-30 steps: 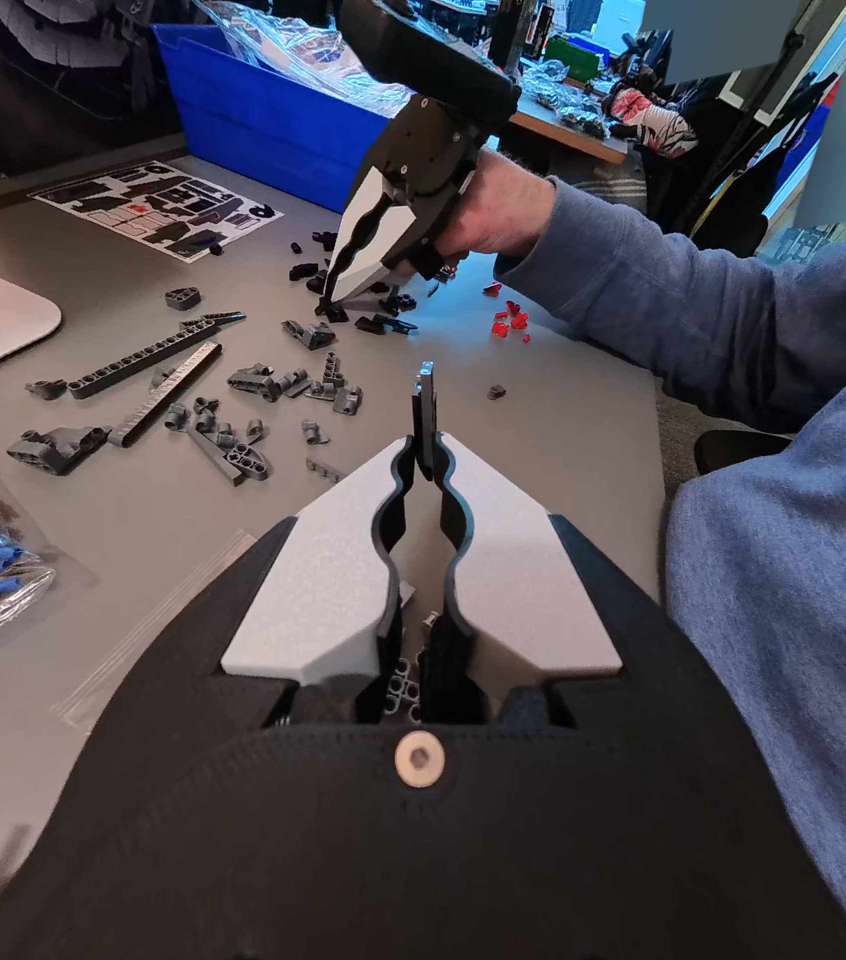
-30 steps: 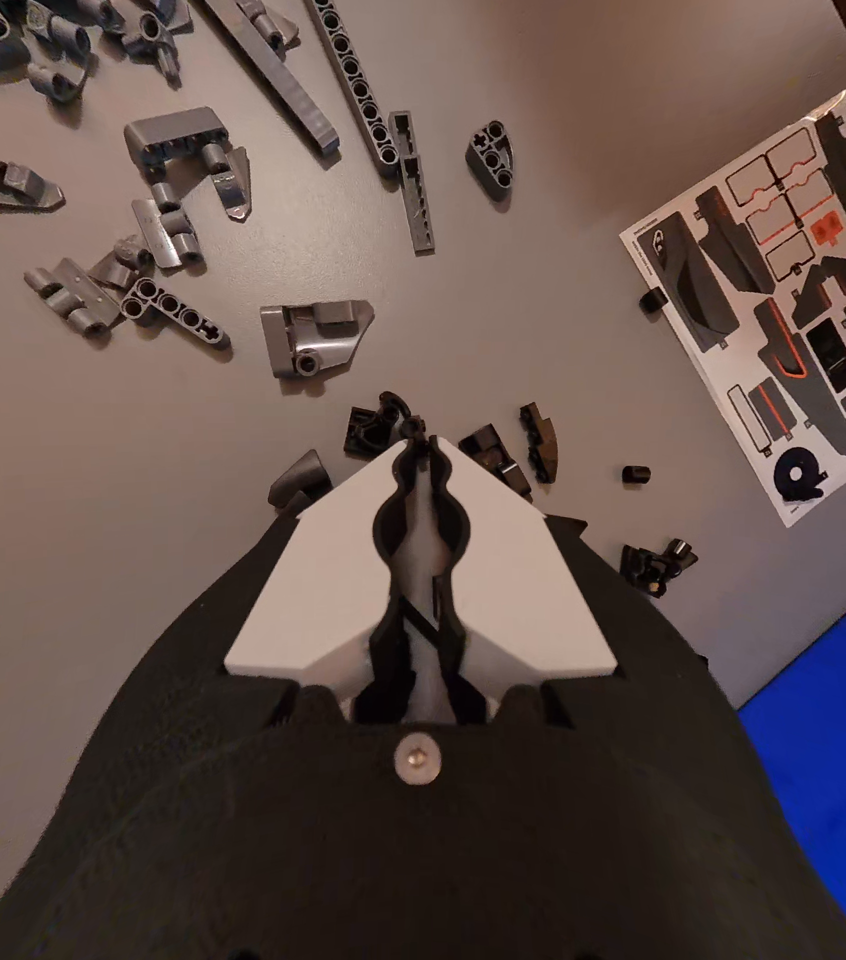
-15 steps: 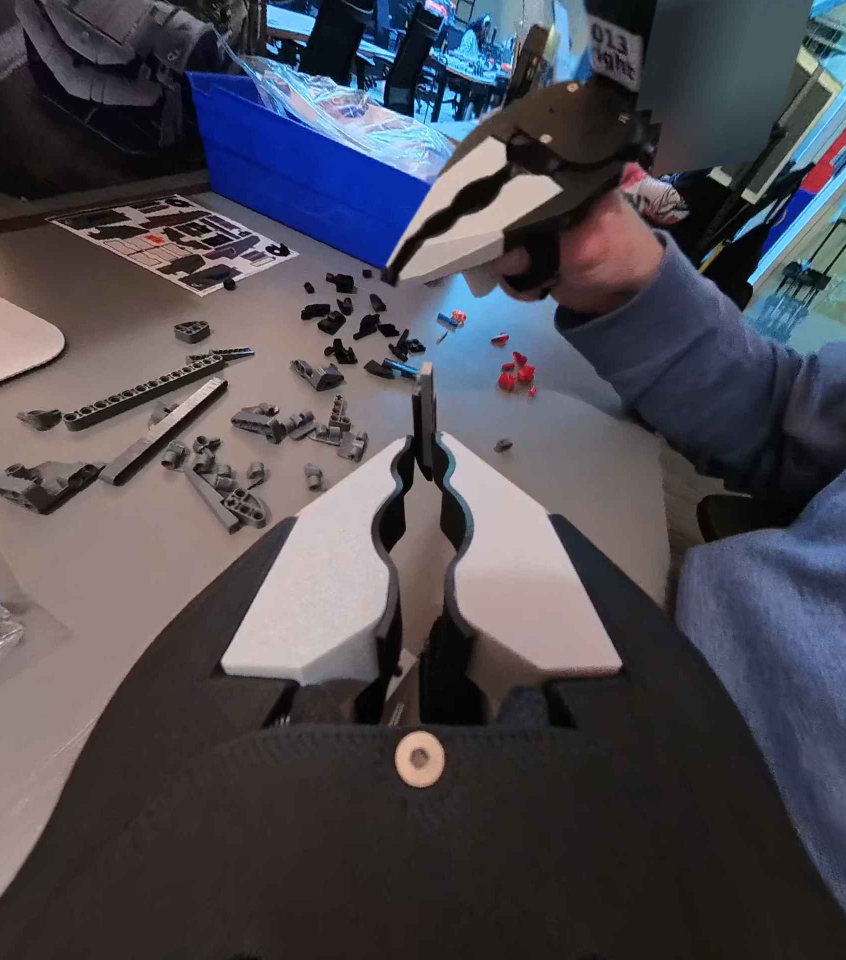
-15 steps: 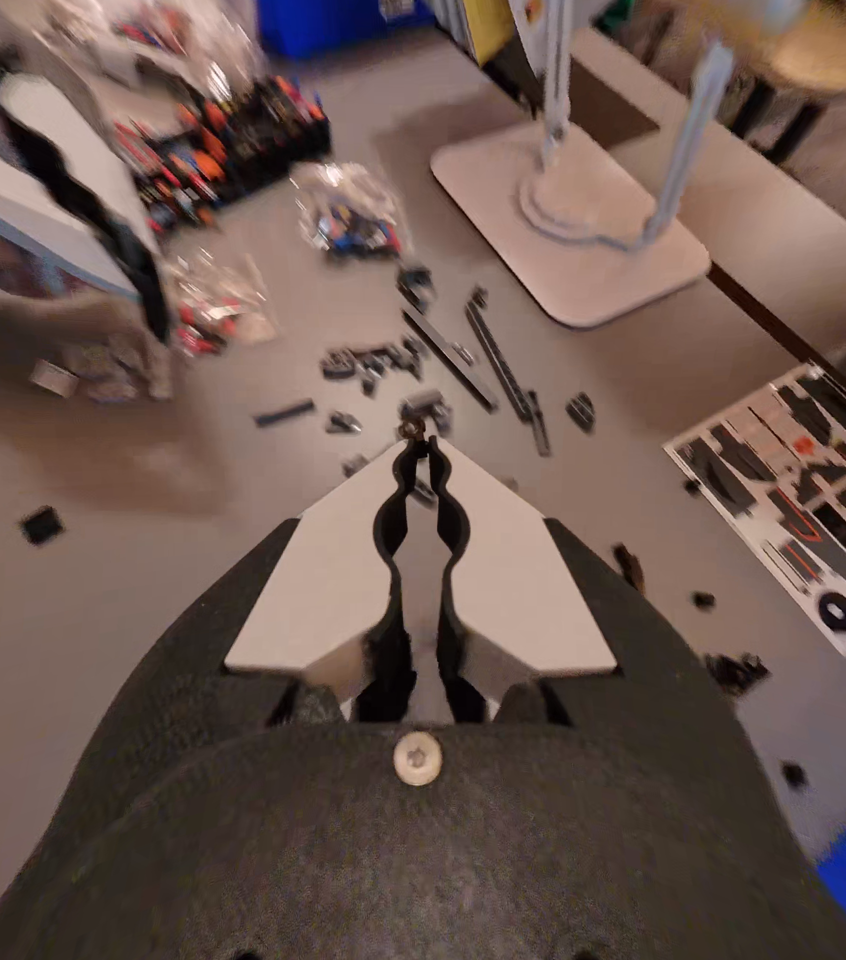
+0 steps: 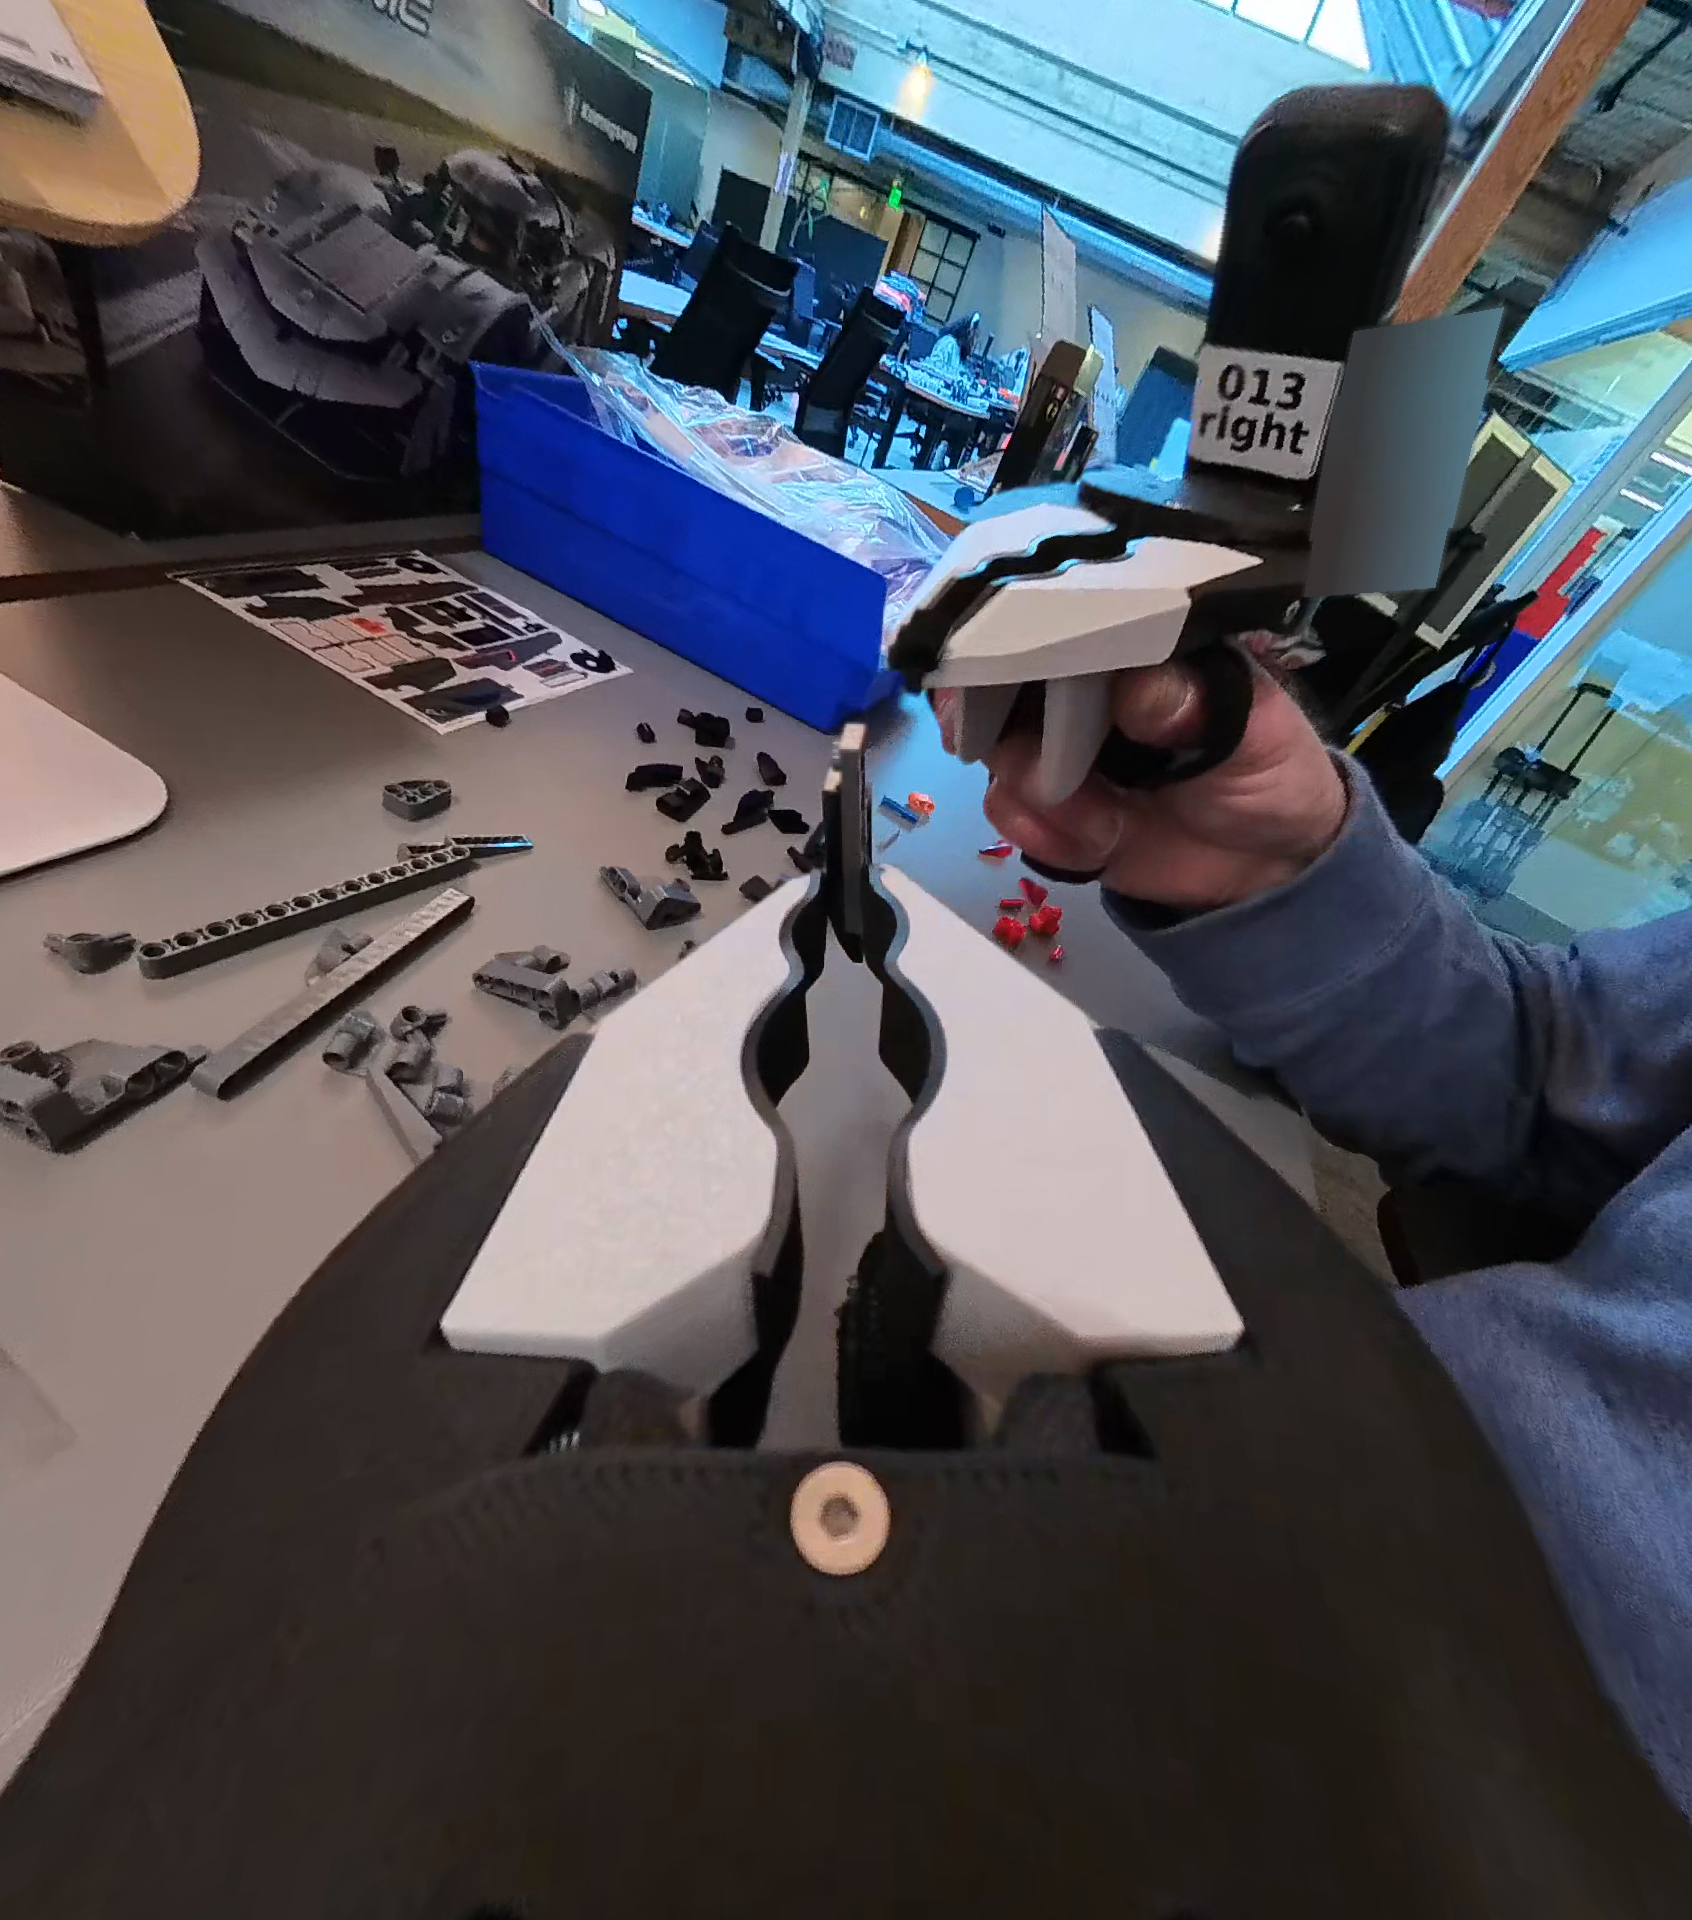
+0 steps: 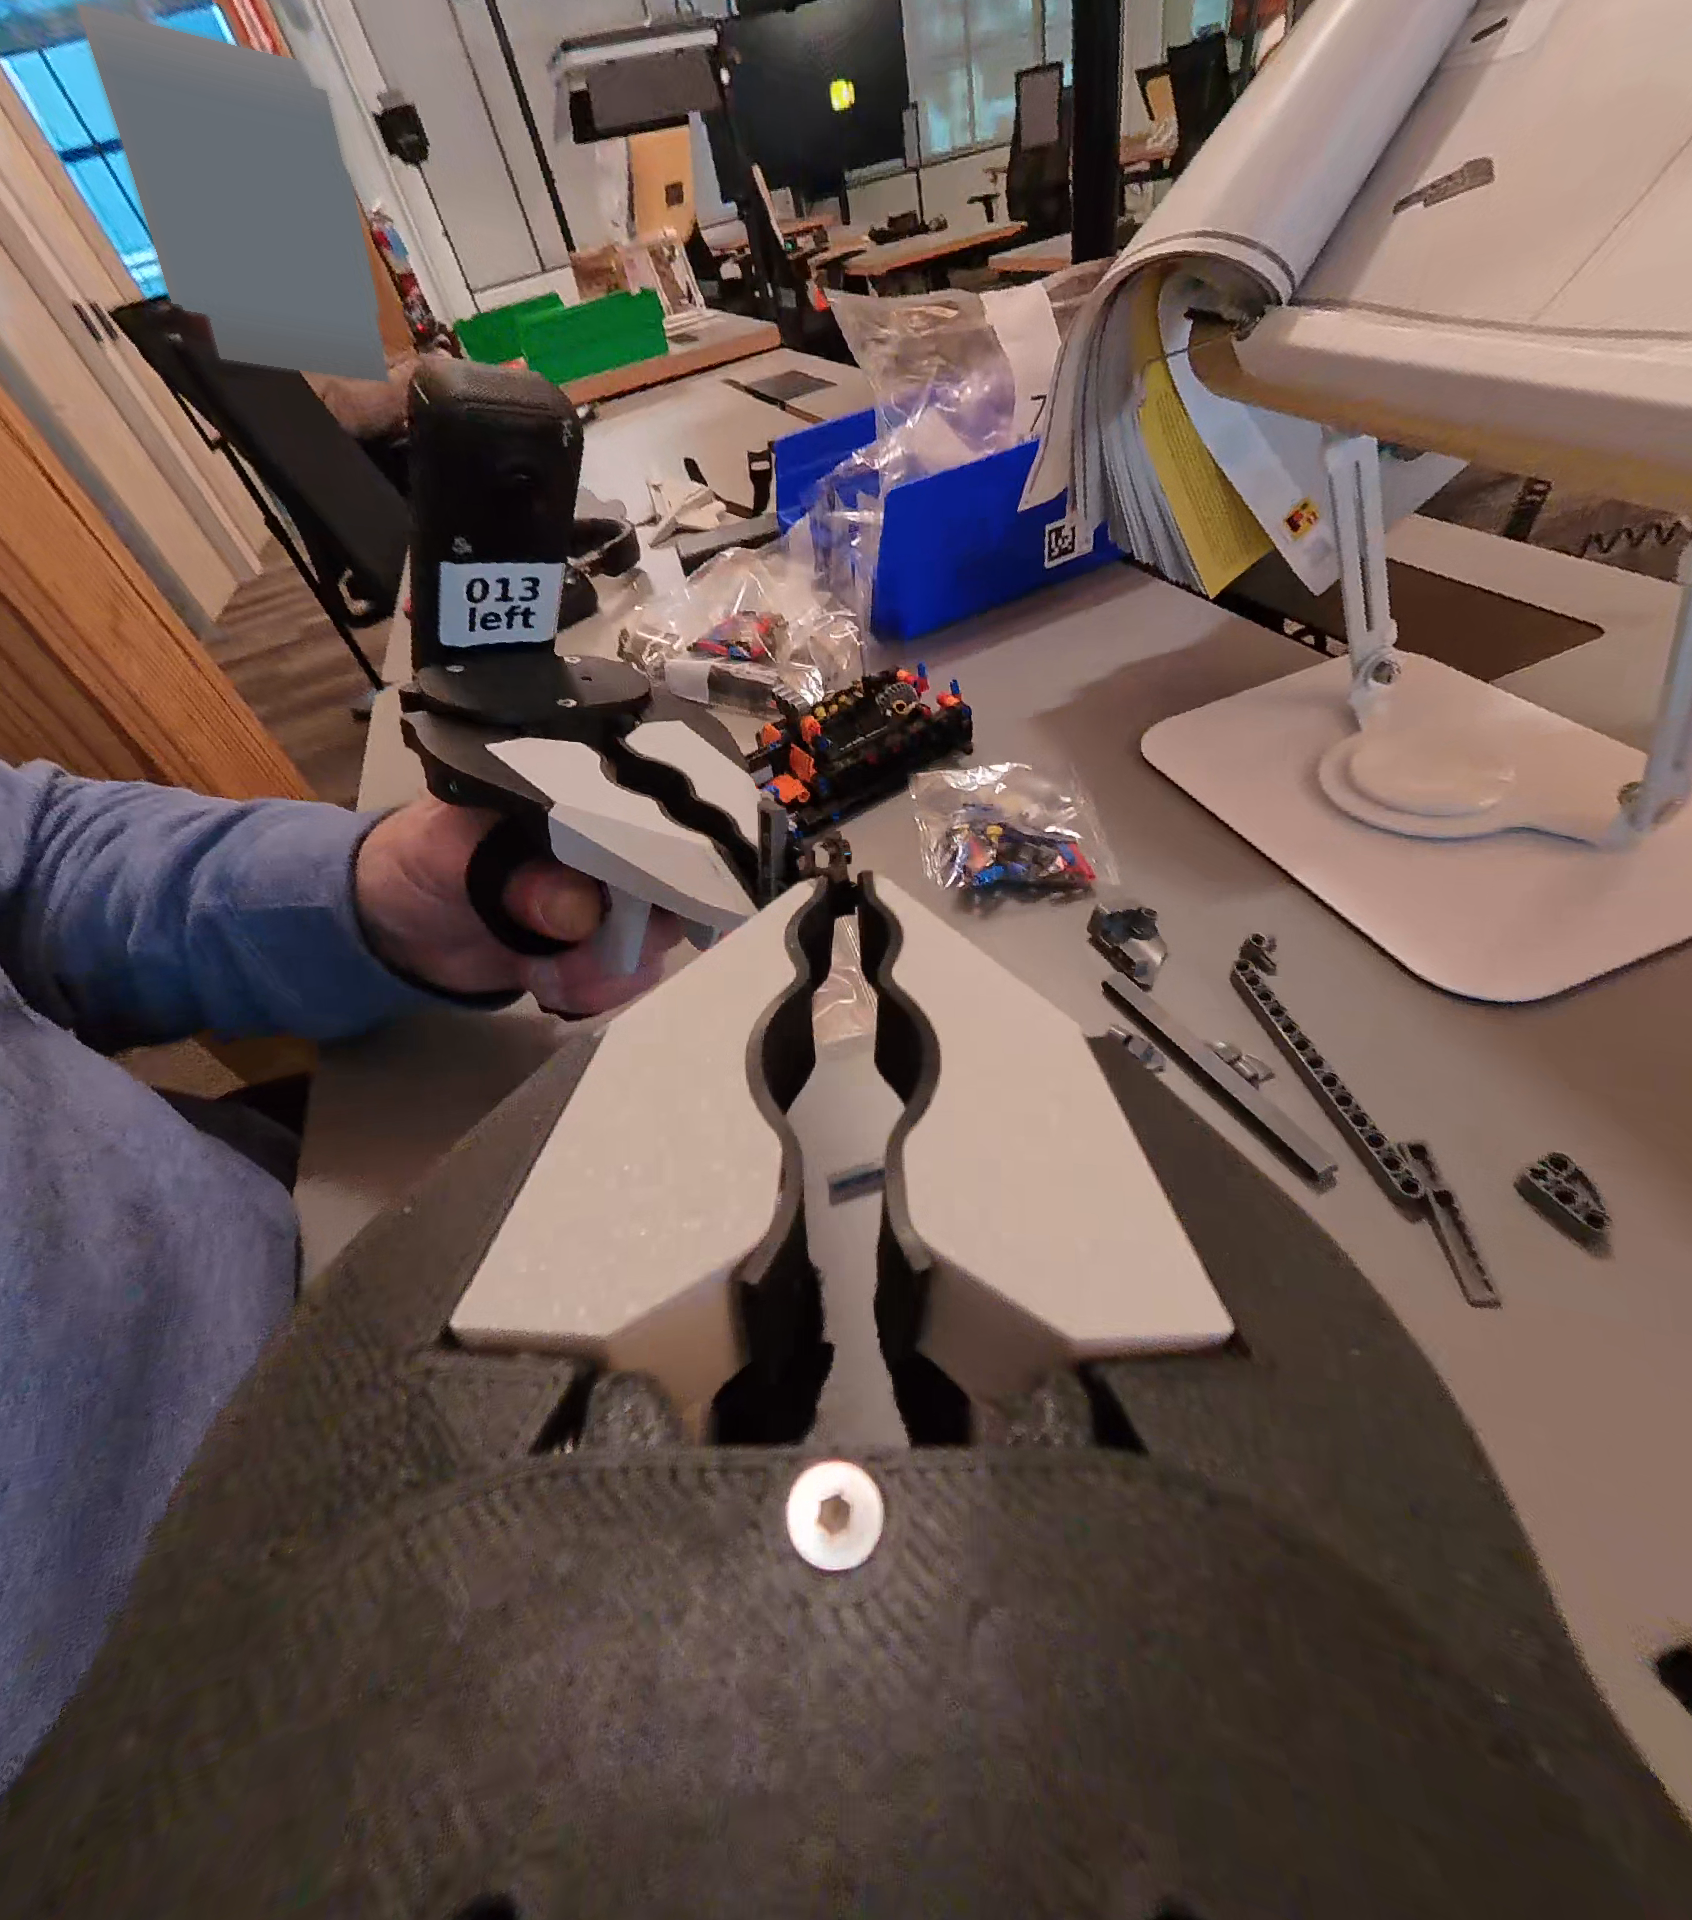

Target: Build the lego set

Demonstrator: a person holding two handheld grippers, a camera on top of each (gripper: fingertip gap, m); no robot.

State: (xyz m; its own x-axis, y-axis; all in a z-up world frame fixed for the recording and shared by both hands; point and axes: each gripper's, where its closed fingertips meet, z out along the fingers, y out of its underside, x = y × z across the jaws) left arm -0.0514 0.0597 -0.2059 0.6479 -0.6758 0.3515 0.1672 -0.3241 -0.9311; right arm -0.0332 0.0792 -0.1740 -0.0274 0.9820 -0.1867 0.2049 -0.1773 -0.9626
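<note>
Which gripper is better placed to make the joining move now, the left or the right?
Probably the right gripper: it is shut on a small black pin, close beside the dark beam. The left gripper only holds that beam upright.

Open-plan office, rows of desks, swivel chairs

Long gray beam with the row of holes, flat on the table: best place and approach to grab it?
Take the long gray beam near its middle, tongs coming from above with the jaws across its narrow width. It lies flat, thin and long, so a mid-length pinch should keep it from tipping. A gray strip lies close alongside, leaving little room on that side.
</note>
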